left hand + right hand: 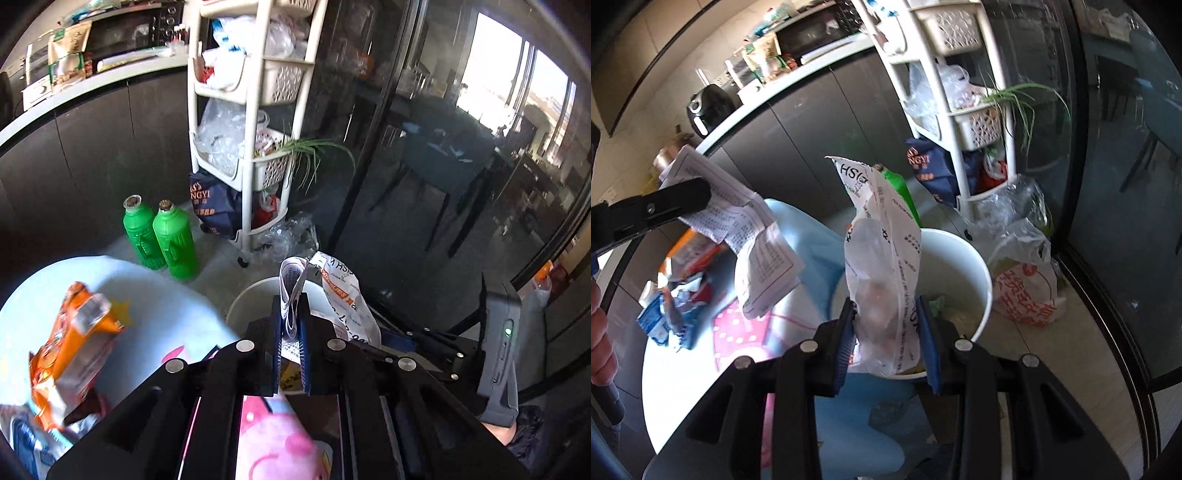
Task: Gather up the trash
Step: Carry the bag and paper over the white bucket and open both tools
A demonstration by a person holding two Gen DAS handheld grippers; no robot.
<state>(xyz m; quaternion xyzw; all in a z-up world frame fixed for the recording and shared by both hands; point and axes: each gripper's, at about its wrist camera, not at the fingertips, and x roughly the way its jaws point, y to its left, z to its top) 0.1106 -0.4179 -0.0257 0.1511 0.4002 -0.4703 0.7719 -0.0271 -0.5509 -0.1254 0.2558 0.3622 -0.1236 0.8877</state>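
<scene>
Folded white printed paper (292, 291) pinched by left gripper (290, 354); white crinkly plastic bag (886, 280) squeezed by right gripper (886, 339). Both held near round white bin (975, 280), likely for dropping in.

The bin (975, 273) is white. The folded paper (764, 258) is white, covered in fine dark print; the plastic wrapper (886, 258) is clear and white with dark lettering and an orange band. Two bottles (162, 236) are bright green. The packet (74, 347) is orange and white. The bench (162, 314) cover is pale blue with a pink, white-dotted cartoon pattern. The fingers (929, 343) have blue pads on black. The rack (251, 92) is cream.
</scene>
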